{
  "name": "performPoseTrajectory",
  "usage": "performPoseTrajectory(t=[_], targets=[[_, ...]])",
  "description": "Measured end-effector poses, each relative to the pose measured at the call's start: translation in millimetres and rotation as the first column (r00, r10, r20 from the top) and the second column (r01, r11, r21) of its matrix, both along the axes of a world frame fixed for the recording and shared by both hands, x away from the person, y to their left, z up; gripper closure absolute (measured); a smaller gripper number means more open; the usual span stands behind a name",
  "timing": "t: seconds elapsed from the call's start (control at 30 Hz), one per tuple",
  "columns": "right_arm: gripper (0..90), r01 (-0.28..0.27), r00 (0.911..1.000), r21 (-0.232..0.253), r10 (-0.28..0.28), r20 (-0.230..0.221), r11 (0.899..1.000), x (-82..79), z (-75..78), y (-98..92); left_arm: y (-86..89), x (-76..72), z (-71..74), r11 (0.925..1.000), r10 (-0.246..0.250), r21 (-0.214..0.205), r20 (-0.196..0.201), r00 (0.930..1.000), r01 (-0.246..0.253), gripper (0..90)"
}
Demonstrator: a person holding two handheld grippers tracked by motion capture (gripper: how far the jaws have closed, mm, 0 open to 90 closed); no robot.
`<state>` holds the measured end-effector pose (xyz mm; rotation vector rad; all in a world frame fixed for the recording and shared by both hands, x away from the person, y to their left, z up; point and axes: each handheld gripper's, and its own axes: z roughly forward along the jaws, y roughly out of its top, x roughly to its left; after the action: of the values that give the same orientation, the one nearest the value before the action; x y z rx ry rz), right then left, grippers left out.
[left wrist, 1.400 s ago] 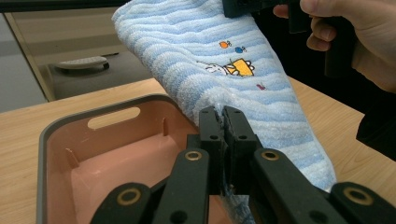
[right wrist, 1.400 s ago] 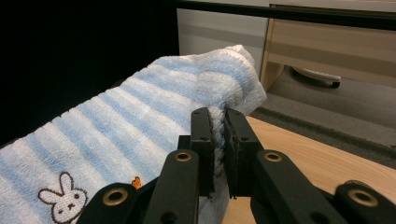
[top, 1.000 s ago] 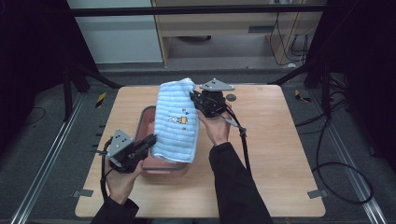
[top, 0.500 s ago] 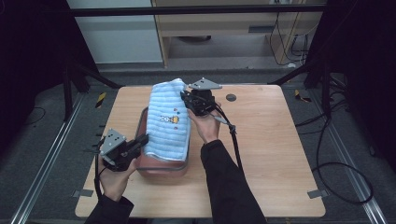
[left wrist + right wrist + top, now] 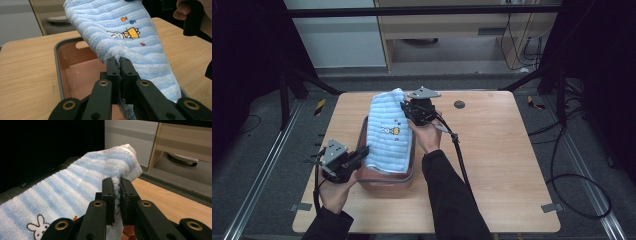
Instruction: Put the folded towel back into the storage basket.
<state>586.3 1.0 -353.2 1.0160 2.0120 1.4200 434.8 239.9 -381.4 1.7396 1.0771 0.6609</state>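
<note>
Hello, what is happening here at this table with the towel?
A person holds a striped blue towel stretched between two hand-held grippers. The left gripper is shut on the towel's near edge, and the right gripper is shut on its far edge. The towel hangs over a pink tray that stands on the wooden table. It sags toward the tray and is not yet released.

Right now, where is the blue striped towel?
In the high view the towel hangs over the pink tray at the table's left half, pinched between the left gripper and right gripper.
</note>
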Motion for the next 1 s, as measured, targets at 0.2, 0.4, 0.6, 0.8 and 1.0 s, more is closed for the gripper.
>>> performPoseTrajectory(t=[0.2, 0.4, 0.6, 0.8, 1.0], targets=[[83.3, -0.005, 0.9999, -0.018, 0.005, -0.009, 1.0, 1.8, -10.1, 6.3, 0.8, 3.4, -9.0, 0.9998, 0.011, 0.018, -0.023, 0.9997, -0.01, 86.9], [83.3, -0.012, 0.9996, -0.033, 0.011, -0.026, 0.999, 3.6, -20.0, 10.2, 0.1, 4.7, -17.2, 0.9992, 0.02, 0.035, -0.045, 0.9988, -0.019, 86.9], [83.3, -0.017, 0.999, -0.051, 0.015, -0.042, 0.999, 4.0, -32.9, 14.4, 1.0, 3.3, -24.6, 0.9987, 0.024, 0.047, -0.062, 0.9978, -0.021, 86.9], [83.3, -0.017, 0.9978, -0.063, 0.013, -0.065, 0.998, 4.8, -46.1, 15.4, 1.3, 5.2, -32.5, 0.9983, 0.024, 0.055, -0.088, 0.9959, -0.02, 86.9], [82.9, -0.016, 0.9963, -0.071, 0.01, -0.085, 0.997, 5.0, -55.6, 14.6, -0.5, 6.0, -41.0, 0.9967, 0.024, 0.08, -0.109, 0.9937, -0.015, 86.8]])
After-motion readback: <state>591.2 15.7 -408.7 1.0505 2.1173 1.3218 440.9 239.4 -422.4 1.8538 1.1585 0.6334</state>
